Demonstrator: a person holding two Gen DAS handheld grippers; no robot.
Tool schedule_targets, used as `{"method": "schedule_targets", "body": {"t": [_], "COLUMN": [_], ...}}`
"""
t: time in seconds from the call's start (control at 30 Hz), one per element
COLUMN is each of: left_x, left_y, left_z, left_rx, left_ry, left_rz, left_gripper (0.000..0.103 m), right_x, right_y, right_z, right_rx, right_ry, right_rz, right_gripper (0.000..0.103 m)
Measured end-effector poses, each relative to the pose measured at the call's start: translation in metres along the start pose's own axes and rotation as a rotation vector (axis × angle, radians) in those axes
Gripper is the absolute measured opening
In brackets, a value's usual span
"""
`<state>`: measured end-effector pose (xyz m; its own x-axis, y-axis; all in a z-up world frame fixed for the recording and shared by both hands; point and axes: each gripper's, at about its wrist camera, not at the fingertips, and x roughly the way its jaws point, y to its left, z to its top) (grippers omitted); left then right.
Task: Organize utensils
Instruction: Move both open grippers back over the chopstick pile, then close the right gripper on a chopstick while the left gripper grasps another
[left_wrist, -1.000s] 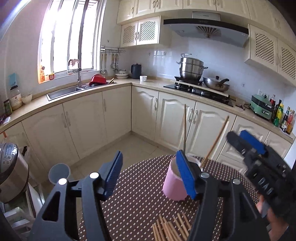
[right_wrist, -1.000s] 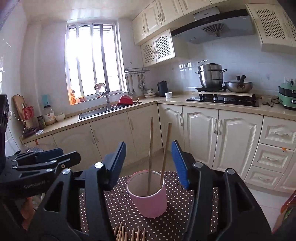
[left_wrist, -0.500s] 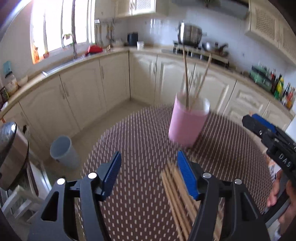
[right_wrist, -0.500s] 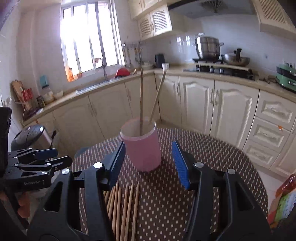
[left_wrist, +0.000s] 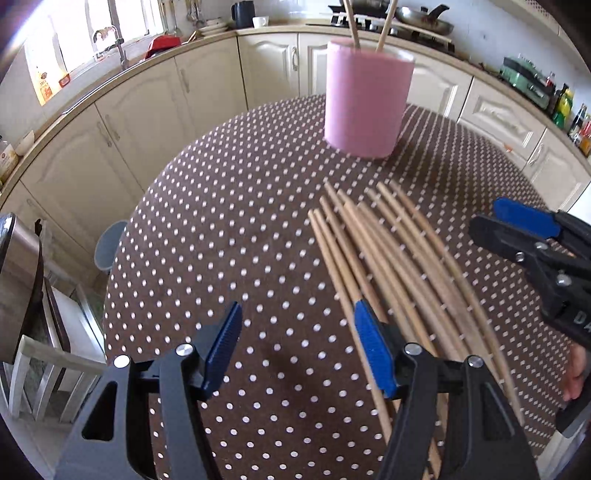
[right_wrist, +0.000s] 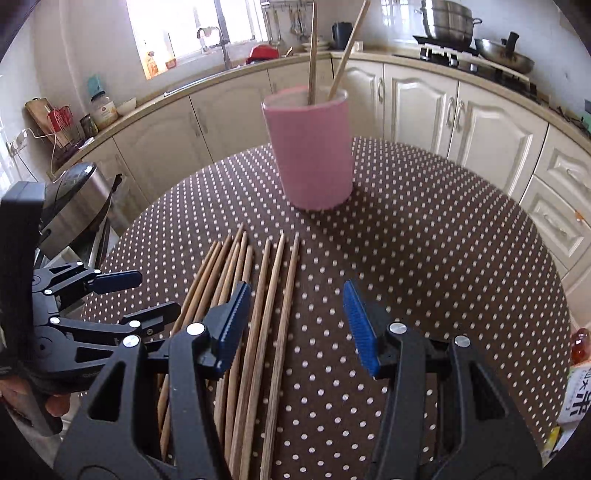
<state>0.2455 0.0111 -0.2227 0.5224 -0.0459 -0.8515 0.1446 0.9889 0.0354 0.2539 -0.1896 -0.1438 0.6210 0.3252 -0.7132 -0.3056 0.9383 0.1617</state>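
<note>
Wooden chopsticks (right_wrist: 255, 332) lie loose on my side of the pink cup (right_wrist: 308, 147), long axes pointing toward it. My right claw (right_wrist: 295, 328) hangs open over their right-hand edge; my left claw (left_wrist: 295, 350), likewise open and empty, stands just beside the row.

Cups: one pink cup (right_wrist: 309, 151), standing ahead of both sets of jaws.
Chopsticks in the cup: two (right_wrist: 312, 55).
Chopsticks on the table: about nine or ten (right_wrist: 258, 314), side by side; some lie under the right gripper's left jaw, some between its jaws; the exact count is unclear.
Grippers: two.
</note>
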Motion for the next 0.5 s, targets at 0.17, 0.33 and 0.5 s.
{"method": "schedule_targets", "body": {"t": [0.17,0.33,0.5], "left_x": [0.000,0.005,0.014], "left_y": [0.005,0.005,0.002], "left_z": [-0.003,0.007,0.016], "left_rx": [-0.025,-0.039,-0.050], "left_ry": [-0.006,-0.002,0.028], "left_rz": [-0.022,-0.019,-0.010], "left_gripper": [0.063,0.066,0.067], "right_x": [0.007,0.012,0.021], "right_y": [0.000,-0.002,-0.001], "right_z": [-0.003,-0.005,-0.004], "right_rx": [-0.003,-0.007,-0.022], "right_ry": [0.024,0.041,0.072], "right_rz": [-0.001,-0.011,-0.046], "right_gripper": [0.052,0.052,0.052]}}
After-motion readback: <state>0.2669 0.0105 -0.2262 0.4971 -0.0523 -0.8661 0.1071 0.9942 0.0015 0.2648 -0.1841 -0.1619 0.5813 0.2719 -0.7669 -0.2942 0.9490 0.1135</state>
